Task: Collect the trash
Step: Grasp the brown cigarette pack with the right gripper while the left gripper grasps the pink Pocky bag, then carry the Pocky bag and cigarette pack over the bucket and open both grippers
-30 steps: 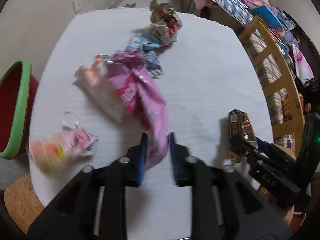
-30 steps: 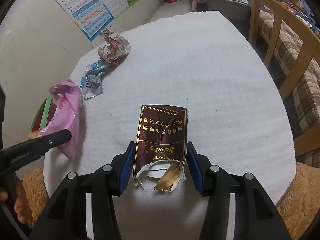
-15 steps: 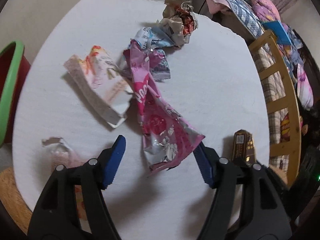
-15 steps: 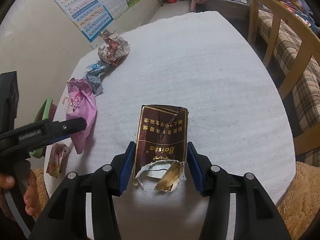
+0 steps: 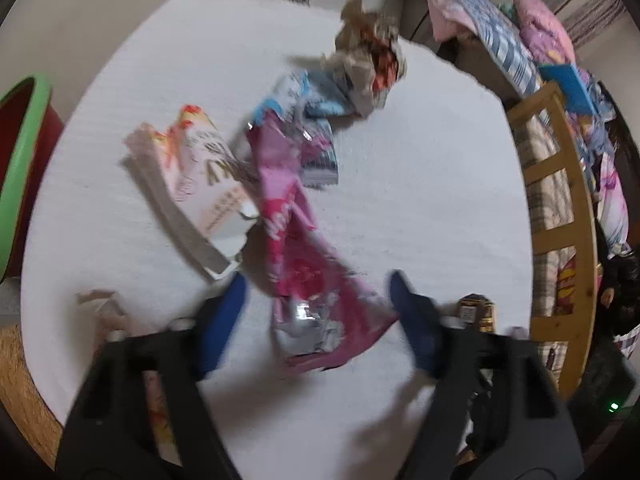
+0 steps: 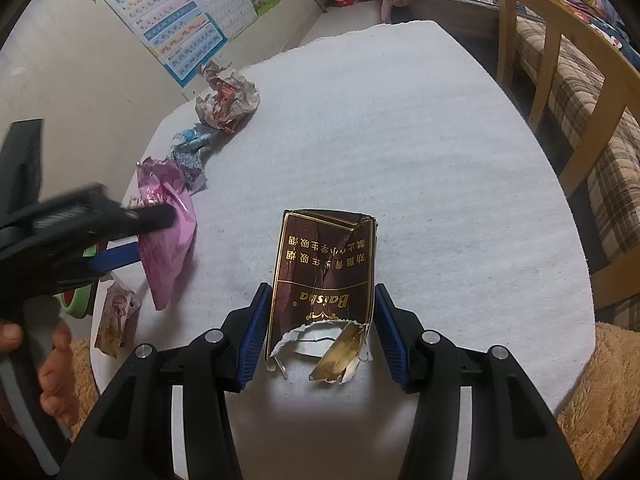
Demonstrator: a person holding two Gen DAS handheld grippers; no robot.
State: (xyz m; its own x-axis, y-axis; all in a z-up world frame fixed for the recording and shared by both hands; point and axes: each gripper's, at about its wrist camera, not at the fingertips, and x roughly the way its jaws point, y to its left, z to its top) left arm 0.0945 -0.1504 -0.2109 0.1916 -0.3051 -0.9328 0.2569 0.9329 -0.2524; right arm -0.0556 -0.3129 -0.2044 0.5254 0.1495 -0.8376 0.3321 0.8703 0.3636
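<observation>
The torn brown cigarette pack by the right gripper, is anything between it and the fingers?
Nothing visible. The torn brown cigarette pack lies flat on the white table, between the open blue-padded fingers of the right gripper, with only bare gaps on both sides.

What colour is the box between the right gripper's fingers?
Dark brown box with gold lettering, clearest in the right wrist view.

White foam-covered table (image 6: 420, 152), frame centre. Wooden chair (image 6: 568, 80), plaid cushion, at right. Learning posters (image 6: 188, 12) on wall, upper left
</observation>
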